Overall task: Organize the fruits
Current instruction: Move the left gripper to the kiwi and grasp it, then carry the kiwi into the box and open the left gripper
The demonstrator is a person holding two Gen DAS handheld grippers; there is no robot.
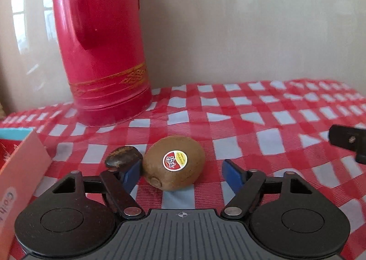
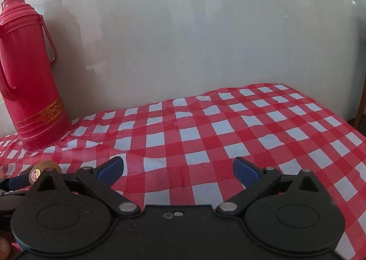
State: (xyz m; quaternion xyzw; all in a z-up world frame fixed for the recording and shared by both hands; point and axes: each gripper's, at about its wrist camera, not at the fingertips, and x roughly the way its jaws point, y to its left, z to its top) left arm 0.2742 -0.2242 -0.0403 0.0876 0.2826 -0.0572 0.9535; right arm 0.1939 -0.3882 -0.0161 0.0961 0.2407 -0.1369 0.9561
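Both tools stand wide open with nothing gripped. On my left tool (image 1: 181,174) the kiwi (image 1: 175,163) lies on the surface between the blue pads, touching the left pad (image 1: 132,172) and well apart from the right one; a red-and-yellow sticker (image 1: 175,160) faces me. A dark chestnut (image 1: 123,156) sits just beside the kiwi, behind that same pad.

A red-and-white checked cloth (image 1: 263,123) covers the surface, wrinkled here and there, and a plain pale wall (image 2: 194,43) rises right behind it. A red thermos (image 1: 100,54) with a gold band stands at the back left.

From the left wrist I see a cardboard box (image 1: 20,173) at the near left edge, and the tip of my right tool (image 2: 178,169) coming in from the right — neither the box nor the chestnut shows clearly in the other view. From the right wrist I see the thermos whole, cap and handle, and the cloth's far right edge — the kiwi is only a sliver at the far left, behind the tool's housing.
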